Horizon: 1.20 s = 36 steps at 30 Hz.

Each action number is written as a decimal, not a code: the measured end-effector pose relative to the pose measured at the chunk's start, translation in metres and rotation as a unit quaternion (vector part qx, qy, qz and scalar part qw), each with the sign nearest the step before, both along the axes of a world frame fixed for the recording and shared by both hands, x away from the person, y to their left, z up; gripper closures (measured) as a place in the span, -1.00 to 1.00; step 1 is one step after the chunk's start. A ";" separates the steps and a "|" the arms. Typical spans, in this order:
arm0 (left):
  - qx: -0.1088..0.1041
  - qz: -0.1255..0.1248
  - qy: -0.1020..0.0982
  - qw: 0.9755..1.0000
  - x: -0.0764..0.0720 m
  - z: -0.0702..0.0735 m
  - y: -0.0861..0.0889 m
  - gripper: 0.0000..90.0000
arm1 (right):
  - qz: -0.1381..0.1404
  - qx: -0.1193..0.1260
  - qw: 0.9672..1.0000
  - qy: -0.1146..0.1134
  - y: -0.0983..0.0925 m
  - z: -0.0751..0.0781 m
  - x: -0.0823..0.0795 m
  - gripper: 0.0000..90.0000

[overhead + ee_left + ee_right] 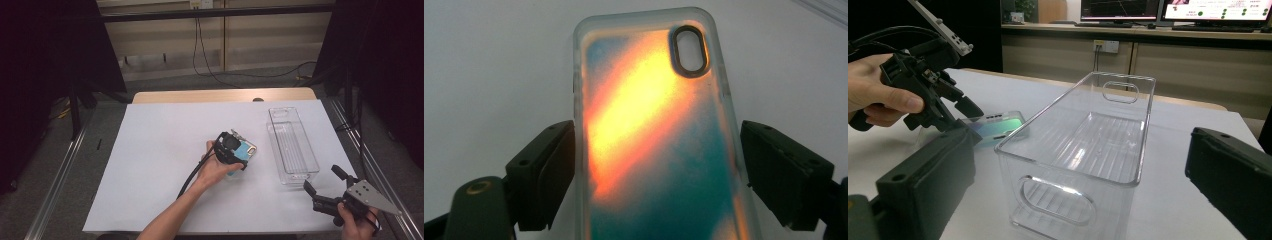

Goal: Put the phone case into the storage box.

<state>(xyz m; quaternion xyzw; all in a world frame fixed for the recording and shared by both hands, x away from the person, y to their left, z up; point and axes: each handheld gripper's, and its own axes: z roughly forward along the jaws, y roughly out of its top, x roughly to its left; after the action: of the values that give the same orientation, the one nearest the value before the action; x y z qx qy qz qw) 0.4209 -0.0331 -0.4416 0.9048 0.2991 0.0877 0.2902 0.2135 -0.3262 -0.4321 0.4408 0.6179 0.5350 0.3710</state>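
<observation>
High view shows a desk (150,165) covered by a white sheet, with a clear bin (292,145) lying lengthwise at its right side, empty, handle cut-outs at both ends. Left of the bin, near the sheet's middle, lies a phone case (245,152), translucent with teal and orange colouring and an oval camera opening at its far end. The left gripper (231,150) sits directly over the case. In the left gripper view the jaws stand wide apart, one on each long edge of the case (649,145); the left jaw appears at or just beside the edge, the right jaw has a visible gap. Nothing is clamped yet, and the case appears to rest flat on the sheet. The right gripper (325,192) hovers at the near right corner of the desk, just beside the bin's near end, jaws spread and empty; its own view looks along the bin (1083,145) toward the left gripper (943,107). Judged risks: the case is thin, flexible and smooth, so a squeeze across its width may bow it or let it slip out. Uneven jaw contact could push it sideways before closure. If the case is bound for the bin, the narrow opening may catch a tilted case on the rim.
</observation>
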 end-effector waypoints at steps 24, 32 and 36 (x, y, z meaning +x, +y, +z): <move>-0.041 -0.008 -0.058 0.997 -0.026 0.032 0.028 -0.62 | 0.003 -0.005 1.000 0.009 0.002 0.000 0.002 -1.00; -0.051 -0.005 -0.062 0.997 -0.033 0.035 0.038 -0.62 | 0.006 -0.008 1.000 0.016 0.005 0.000 0.004 -1.00; -0.055 -0.001 -0.071 0.996 -0.037 0.039 0.045 -0.62 | 0.003 -0.002 1.000 0.017 0.008 0.001 0.004 -1.00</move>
<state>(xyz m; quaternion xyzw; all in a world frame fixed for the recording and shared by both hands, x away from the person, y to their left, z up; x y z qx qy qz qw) 0.3841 0.0114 -0.4024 0.8796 0.2810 0.1345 0.3596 0.2176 -0.3185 -0.4311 0.4470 0.6268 0.5271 0.3599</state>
